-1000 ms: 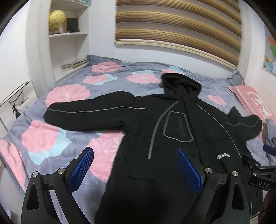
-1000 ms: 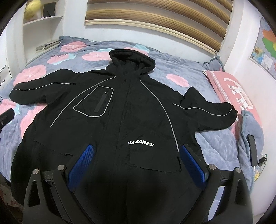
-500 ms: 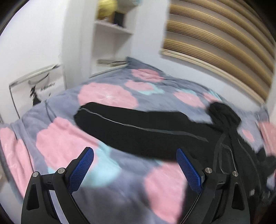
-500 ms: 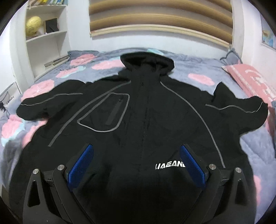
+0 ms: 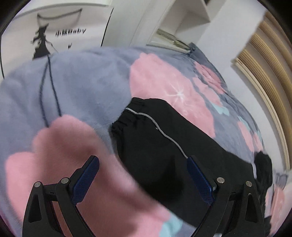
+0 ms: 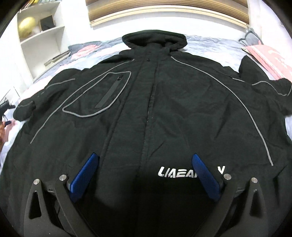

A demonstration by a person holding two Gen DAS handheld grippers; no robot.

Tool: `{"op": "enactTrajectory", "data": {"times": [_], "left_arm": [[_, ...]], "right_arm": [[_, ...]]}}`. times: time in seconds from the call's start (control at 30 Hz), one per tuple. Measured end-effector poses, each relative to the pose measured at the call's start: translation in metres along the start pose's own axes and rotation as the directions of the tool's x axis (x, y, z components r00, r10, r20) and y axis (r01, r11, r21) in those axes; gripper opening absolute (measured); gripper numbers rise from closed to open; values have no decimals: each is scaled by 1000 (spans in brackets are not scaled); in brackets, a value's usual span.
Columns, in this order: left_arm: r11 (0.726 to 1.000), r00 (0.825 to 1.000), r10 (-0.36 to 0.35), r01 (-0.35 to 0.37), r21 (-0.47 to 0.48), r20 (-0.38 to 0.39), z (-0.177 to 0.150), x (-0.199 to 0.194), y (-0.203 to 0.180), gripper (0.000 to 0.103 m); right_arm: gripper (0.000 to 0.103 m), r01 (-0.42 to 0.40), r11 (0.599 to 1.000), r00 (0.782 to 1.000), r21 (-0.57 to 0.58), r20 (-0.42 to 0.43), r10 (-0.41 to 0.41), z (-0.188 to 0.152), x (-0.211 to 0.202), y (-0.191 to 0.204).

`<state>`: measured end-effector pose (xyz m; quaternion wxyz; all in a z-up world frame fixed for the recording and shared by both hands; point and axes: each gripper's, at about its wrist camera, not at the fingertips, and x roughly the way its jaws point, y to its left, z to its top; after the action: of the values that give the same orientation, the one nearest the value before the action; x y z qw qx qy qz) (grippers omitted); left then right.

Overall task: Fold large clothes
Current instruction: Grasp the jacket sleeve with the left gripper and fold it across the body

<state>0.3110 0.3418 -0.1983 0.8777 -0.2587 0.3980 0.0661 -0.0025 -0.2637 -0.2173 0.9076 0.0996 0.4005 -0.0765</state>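
A large black hooded jacket (image 6: 164, 109) with grey piping lies face up and spread out on the bed. My right gripper (image 6: 145, 175) is open and empty, low over the jacket's lower front beside its white logo (image 6: 175, 172). My left gripper (image 5: 143, 178) is open and empty, close above the jacket's left sleeve (image 5: 164, 138); the elastic cuff (image 5: 126, 116) lies just beyond the fingertips. The right sleeve (image 6: 264, 87) lies bent at the far right.
The bed has a grey blanket with pink flowers (image 5: 73, 94). White shelves (image 6: 42, 36) stand at the back left, a wooden headboard (image 6: 164, 7) behind, a pink pillow (image 6: 270, 56) at the back right. A white panel with a printed figure (image 5: 54, 32) stands by the bed's left side.
My left gripper has swung left and dropped close to the left sleeve's cuff. My right gripper has moved lower and closer over the jacket's front. Both stay open.
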Motion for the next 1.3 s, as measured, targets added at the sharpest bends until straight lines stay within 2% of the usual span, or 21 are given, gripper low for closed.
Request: {"op": "enactTrajectory", "data": {"times": [0.07,0.1,0.13,0.17,0.23,0.27,0.37,0.43,0.5,0.6,0.7,0.8,0.87,0.93,0.97,1.07,1.13,1.2,1.27,1.3], "left_arm": [[1000,1000,11,-11,16,-8,3,13,-2,96],[999,999,40,-40,27,-11,3,20,-4,94],[998,999,53,-53,36,-8,2,23,-7,78],[997,998,61,-60,51,-6,1,25,-9,67],[992,996,88,-90,86,33,-1,19,-15,33],[991,995,81,-86,101,56,-2,13,-18,27],[984,988,64,-86,154,141,-6,-17,-31,23],[975,981,27,-68,210,192,-11,-42,-46,19],[958,969,-9,-63,281,249,-18,-69,-72,19],[933,956,-105,-1,361,273,-27,-100,-109,18],[883,940,-213,68,465,268,-46,-123,-163,17],[819,923,-314,145,554,222,-75,-136,-213,17],[752,915,-373,201,628,154,-108,-134,-256,17],[693,916,-389,220,686,100,-143,-126,-286,17],[653,919,-390,234,720,56,-164,-116,-305,17],[564,926,-358,316,763,-118,-213,-77,-343,17],[535,927,-306,358,766,-219,-238,-47,-358,17],[535,930,-264,362,763,-256,-248,-25,-356,18],[531,916,-241,402,746,-322,-255,-13,-355,19],[529,904,-241,427,734,-352,-257,-11,-354,23]], "right_arm": [[103,4,1000,1000,-7,-6,-4,0,2,2],[103,2,1000,1000,-6,-8,-2,0,3,1],[103,-1,1000,1000,-5,-10,1,0,4,1],[103,-4,1000,1000,-3,-11,4,-1,4,1],[103,-9,1000,1000,1,-13,9,0,4,1],[103,-9,1000,1000,1,-14,9,-1,4,1],[103,-11,1000,1000,2,-16,11,0,5,1],[103,-17,1000,1000,6,-18,17,0,6,0],[103,-21,1000,1000,9,-19,21,1,6,-1],[103,-25,1000,1000,11,-18,25,1,6,-1],[103,-31,999,999,16,-18,31,0,6,-2],[103,-38,999,999,20,-16,38,0,5,-3],[103,-42,999,999,23,-15,43,0,5,-4],[103,-43,999,999,23,-16,43,-1,5,-4],[103,-41,999,999,23,-17,42,-1,5,-4],[103,-34,999,999,18,-25,34,0,5,-3],[103,-17,1000,999,16,-36,18,1,4,-1],[103,20,1000,999,8,-39,-20,4,-3,2],[103,45,999,998,-15,-43,-46,10,-12,8],[103,50,998,998,-27,-41,-52,14,-17,11]]}}
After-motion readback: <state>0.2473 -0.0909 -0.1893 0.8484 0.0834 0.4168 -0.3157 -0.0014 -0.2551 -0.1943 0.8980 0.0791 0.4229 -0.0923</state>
